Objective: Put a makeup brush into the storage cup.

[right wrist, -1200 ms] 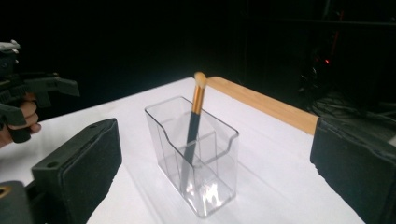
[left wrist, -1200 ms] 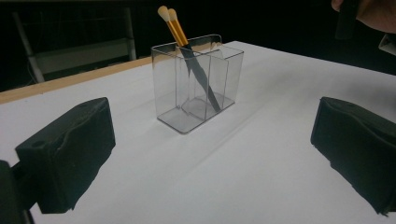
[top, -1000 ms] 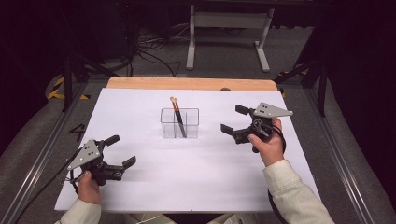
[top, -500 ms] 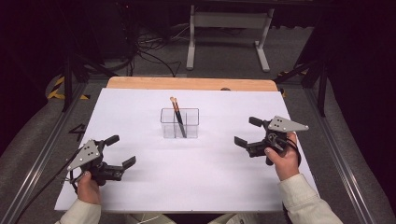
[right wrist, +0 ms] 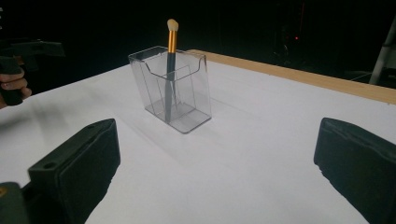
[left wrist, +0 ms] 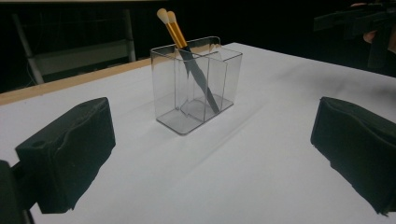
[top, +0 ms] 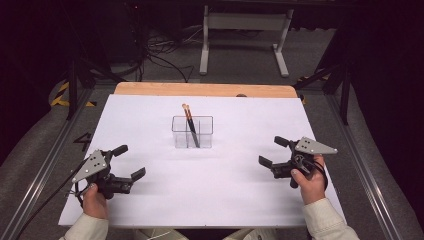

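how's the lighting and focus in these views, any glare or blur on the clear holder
High view: the white table is evenly lit, the surroundings fall to near black, and the holder is small but sharp. Left gripper view: the holder and brushes are crisp with faint edge highlights, while the near jaws look soft. Right gripper view: the same, with a soft shadow beside the holder.
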The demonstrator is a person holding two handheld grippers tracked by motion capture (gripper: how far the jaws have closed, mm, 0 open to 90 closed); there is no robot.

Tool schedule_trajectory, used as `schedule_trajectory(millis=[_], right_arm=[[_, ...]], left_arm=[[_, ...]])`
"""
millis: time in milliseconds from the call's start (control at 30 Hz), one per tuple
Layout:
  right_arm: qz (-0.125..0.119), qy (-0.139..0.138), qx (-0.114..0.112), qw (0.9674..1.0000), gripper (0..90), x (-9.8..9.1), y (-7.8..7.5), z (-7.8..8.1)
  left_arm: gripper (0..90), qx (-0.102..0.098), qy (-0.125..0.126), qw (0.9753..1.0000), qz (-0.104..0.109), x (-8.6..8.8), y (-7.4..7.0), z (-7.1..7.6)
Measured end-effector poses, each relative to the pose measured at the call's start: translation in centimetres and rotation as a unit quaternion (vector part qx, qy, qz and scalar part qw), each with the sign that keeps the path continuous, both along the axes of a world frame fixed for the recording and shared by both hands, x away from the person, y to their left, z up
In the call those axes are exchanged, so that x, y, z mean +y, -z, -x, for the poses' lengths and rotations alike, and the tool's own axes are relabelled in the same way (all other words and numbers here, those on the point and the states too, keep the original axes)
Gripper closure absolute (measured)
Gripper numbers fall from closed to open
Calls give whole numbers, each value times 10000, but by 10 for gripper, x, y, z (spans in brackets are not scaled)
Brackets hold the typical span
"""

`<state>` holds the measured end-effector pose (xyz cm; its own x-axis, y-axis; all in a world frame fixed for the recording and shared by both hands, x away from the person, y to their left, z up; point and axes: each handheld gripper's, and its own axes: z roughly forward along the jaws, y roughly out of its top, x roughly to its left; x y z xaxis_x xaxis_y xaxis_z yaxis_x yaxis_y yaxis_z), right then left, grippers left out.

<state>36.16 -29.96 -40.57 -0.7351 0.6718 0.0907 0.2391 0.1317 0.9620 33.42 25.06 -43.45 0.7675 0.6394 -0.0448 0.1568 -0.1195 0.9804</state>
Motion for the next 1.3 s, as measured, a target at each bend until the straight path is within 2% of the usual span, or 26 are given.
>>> schedule_trajectory(millis=[200, 300, 500, 800, 1000, 1133, 1300], right_arm=[[73, -2, 41, 10000, 11, 0, 10, 2], [91, 11, 49, 9999, 12, 0, 14, 3], [174, 1, 95, 9998, 12, 1, 28, 5], [232, -27, 136, 9996, 12, 4, 42, 6], [256, 16, 229, 9994, 11, 4, 47, 6], [249, 59, 279, 9993, 13, 4, 49, 5], [145, 79, 271, 9995, 12, 3, 49, 6]], left_arm=[[6, -11, -1, 10000, 17, 1, 0, 0], [5, -10, 31, 9999, 126, 1, 0, 0], [4, -7, 46, 9998, 191, 2, 0, 0], [4, -7, 35, 9997, 235, 2, 3, -1], [4, 7, 25, 9999, 163, 0, 6, -3], [5, 115, -1, 9997, 196, 0, 11, -5], [5, 102, -7, 9998, 181, 1, 11, -6]])
